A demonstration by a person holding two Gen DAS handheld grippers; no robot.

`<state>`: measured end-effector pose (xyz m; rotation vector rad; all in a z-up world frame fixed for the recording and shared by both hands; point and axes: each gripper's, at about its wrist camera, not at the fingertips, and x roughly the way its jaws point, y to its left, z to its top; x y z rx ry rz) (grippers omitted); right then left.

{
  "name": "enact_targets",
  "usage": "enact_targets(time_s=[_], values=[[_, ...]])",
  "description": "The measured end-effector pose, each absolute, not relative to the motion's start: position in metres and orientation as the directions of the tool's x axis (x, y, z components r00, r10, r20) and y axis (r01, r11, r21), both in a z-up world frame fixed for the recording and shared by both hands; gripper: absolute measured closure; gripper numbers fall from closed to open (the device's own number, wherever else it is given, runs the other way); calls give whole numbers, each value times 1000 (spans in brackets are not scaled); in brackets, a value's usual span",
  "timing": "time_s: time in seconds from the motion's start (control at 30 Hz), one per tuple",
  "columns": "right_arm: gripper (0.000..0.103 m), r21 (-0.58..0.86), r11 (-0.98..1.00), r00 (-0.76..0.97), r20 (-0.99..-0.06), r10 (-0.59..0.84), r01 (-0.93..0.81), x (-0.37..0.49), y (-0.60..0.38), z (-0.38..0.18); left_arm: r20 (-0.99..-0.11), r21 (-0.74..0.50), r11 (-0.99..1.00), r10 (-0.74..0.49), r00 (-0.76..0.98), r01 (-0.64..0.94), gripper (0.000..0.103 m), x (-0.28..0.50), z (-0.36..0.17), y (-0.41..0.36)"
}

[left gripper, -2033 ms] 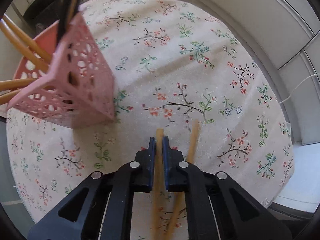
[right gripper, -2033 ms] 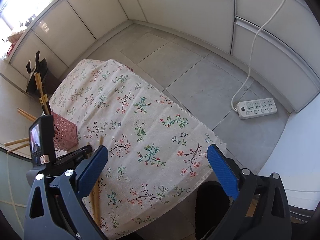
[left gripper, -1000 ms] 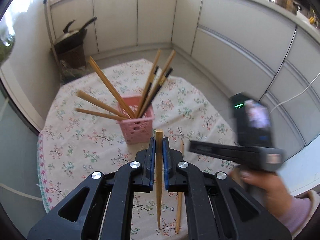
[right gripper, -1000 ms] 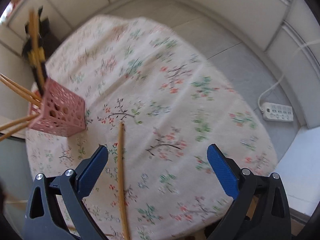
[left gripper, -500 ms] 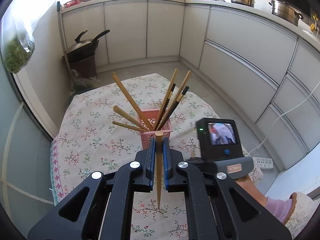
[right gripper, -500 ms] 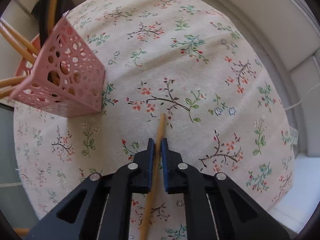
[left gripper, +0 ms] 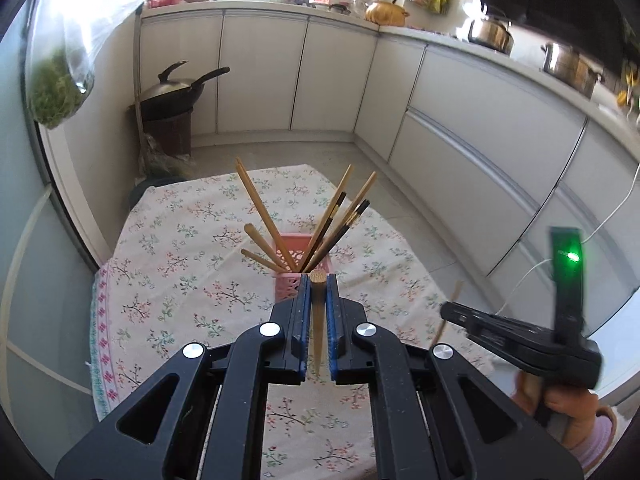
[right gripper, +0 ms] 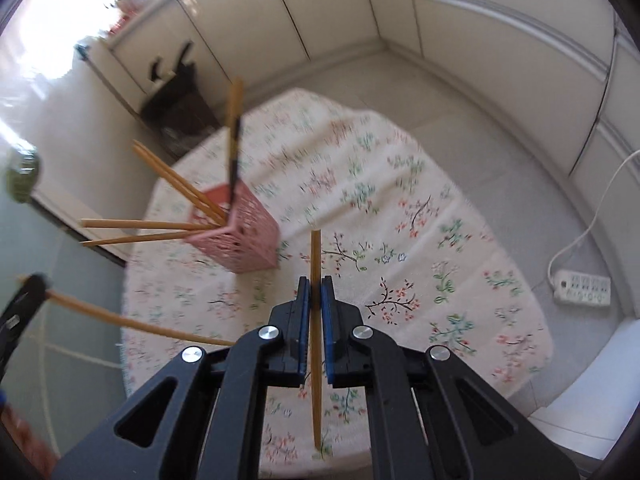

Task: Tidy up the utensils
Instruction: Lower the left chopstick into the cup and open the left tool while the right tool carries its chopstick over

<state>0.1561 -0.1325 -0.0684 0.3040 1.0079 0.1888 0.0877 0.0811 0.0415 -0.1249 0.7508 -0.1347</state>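
Note:
A pink perforated holder [left gripper: 301,276] stands on the floral tablecloth [left gripper: 192,264] with several wooden and dark chopsticks fanning out of it; it also shows in the right wrist view [right gripper: 240,232]. My left gripper [left gripper: 318,280] is shut on a wooden chopstick [left gripper: 318,320], held above the table just in front of the holder. My right gripper [right gripper: 315,284] is shut on another wooden chopstick [right gripper: 316,320], lifted off the table to the right of the holder. The right gripper also shows in the left wrist view [left gripper: 520,336], and the left gripper's chopstick in the right wrist view [right gripper: 132,322].
The table sits in a kitchen corner with white cabinets [left gripper: 460,152] around it. A wok on a dark stand [left gripper: 168,100] is beyond the table. A power strip [right gripper: 582,288] lies on the floor to the right. A bag of greens [left gripper: 56,88] hangs at left.
My right gripper closed on the chopstick lying on the cloth and lifted it. My left gripper rose further with its chopstick, so the holder looks smaller and lower.

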Motion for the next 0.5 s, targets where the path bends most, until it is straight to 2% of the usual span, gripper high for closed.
enact_targets(time_s=[0.2,0.5], values=[[97,364,930,584,-743,328,-58,138,-152,-20,-626,-208,976,-183,758,64,96,88,69,85],[97,454,888,662,-644,385,-75,165,-173,47,-539,-178,983,-136,832,45,96,126,133,84]])
